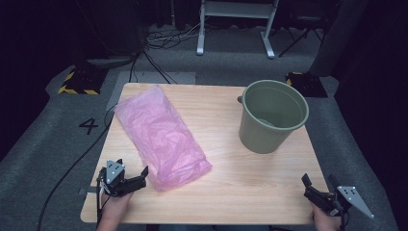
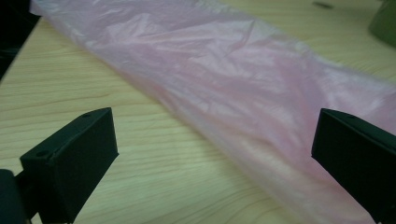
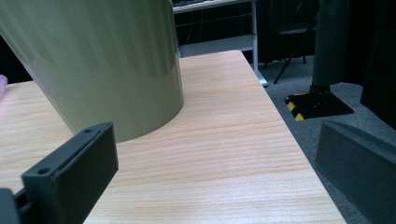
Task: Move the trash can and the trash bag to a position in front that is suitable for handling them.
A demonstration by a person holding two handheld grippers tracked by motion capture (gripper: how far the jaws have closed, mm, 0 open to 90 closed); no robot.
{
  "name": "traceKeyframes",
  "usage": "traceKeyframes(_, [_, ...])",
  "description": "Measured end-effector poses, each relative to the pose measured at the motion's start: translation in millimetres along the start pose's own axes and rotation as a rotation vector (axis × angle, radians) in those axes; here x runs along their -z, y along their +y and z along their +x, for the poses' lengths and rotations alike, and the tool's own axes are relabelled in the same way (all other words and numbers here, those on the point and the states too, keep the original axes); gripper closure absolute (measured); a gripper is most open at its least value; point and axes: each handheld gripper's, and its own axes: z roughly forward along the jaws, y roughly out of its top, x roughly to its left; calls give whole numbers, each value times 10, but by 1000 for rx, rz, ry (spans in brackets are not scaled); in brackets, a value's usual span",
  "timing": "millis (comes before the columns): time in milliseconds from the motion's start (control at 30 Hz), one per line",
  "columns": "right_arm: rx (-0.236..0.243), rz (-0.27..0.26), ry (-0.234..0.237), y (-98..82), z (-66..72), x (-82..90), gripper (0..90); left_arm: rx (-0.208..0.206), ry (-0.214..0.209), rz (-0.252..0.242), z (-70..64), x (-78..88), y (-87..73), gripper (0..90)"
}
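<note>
A crumpled pink plastic bag point(image 1: 163, 137) lies flat on the wooden table point(image 1: 240, 178), running from the far left toward the near middle. An olive-green bucket point(image 1: 272, 115) stands upright at the far right. My left gripper point(image 1: 131, 167) rests at the near left edge, open, just short of the bag's near end. In the left gripper view the bag point(image 2: 233, 79) stretches ahead of the left gripper point(image 2: 212, 126), whose jaws stand wide apart and untouched. My right gripper point(image 1: 318, 179) is open at the near right corner. The bucket point(image 3: 102, 56) rises ahead and to the left of the right gripper point(image 3: 215, 135).
Bare wood lies between the bag and the bucket. The table's right edge point(image 3: 299, 154) drops to grey carpet. A yellow-and-black striped base point(image 3: 317, 105) and a dark post stand beside it. Cables point(image 1: 159, 41) and a white desk frame point(image 1: 235, 29) lie beyond the far edge.
</note>
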Motion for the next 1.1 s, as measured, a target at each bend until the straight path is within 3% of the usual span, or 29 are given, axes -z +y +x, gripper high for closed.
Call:
traceKeyframes(100, [-16, 20, 11, 7, -19, -15, 0, -11, -31, -30, -95, 13, 96, 0])
traceKeyframes(200, [-25, 40, 22, 20, -30, -31, 0, -22, -101, -29, -172, 19, 163, 3])
traceKeyframes(300, [-42, 49, 28, 61, -47, -71, 0, -32, -127, -32, -239, -21, 228, 3])
traceKeyframes(367, [-37, 42, 37, 105, -38, -113, 0, -52, -123, -35, -300, -89, 286, 3])
traceKeyframes(533, [6, 57, 65, 243, -28, -302, 0, -45, -167, -53, -482, -325, 484, 3])
traceKeyframes(800, [6, 37, 80, 401, -84, -659, 0, -55, -245, -93, -806, -766, 880, 3])
traceKeyframes(933, [3, 27, 68, 486, -117, -812, 0, -86, -249, -94, -968, -995, 985, 3])
traceKeyframes(1100, [12, 22, 54, 586, -157, -997, 0, -68, -256, -79, -1136, -1289, 1063, 0])
